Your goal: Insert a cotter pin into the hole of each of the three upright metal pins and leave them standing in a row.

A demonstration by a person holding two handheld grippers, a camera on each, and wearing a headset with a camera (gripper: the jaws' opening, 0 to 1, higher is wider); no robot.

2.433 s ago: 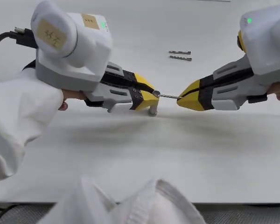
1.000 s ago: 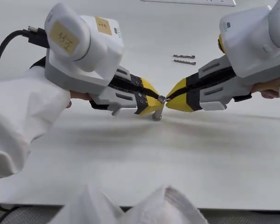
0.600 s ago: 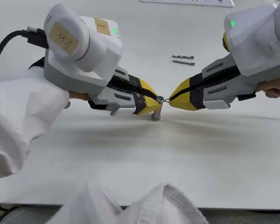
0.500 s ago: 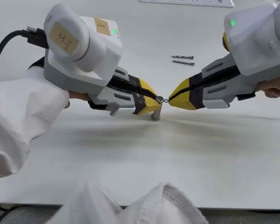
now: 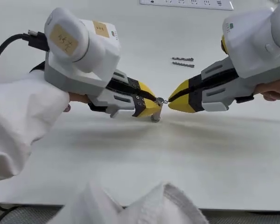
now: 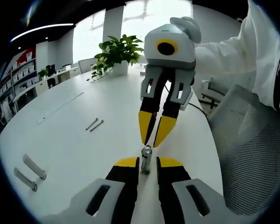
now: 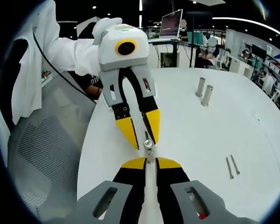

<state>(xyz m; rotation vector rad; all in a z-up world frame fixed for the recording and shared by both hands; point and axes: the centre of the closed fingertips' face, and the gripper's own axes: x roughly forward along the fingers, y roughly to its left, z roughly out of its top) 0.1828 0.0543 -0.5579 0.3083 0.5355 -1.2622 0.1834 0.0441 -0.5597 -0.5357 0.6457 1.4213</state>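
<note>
L claw (image 5: 151,106) clamped on upright metal pin (image 5: 155,116), cotter pin (image 5: 162,100) at its head, just ahead of R claw (image 5: 170,99); can't tell if R grips it.

In the head view I see the matte white tabletop (image 5: 144,158) brightly and evenly lit from above, with one soft grey shadow band (image 5: 107,133) across it. In the left gripper view the tall window (image 6: 151,13) burns out to white, the right gripper view has a dark ceiling (image 7: 121,11) with small round lamps (image 7: 94,7), and both bend and soften toward their edges. The short upright silver metal pin (image 6: 146,160) reads sharp; the thin wire cotter pin (image 5: 162,100) barely resolves.
</note>
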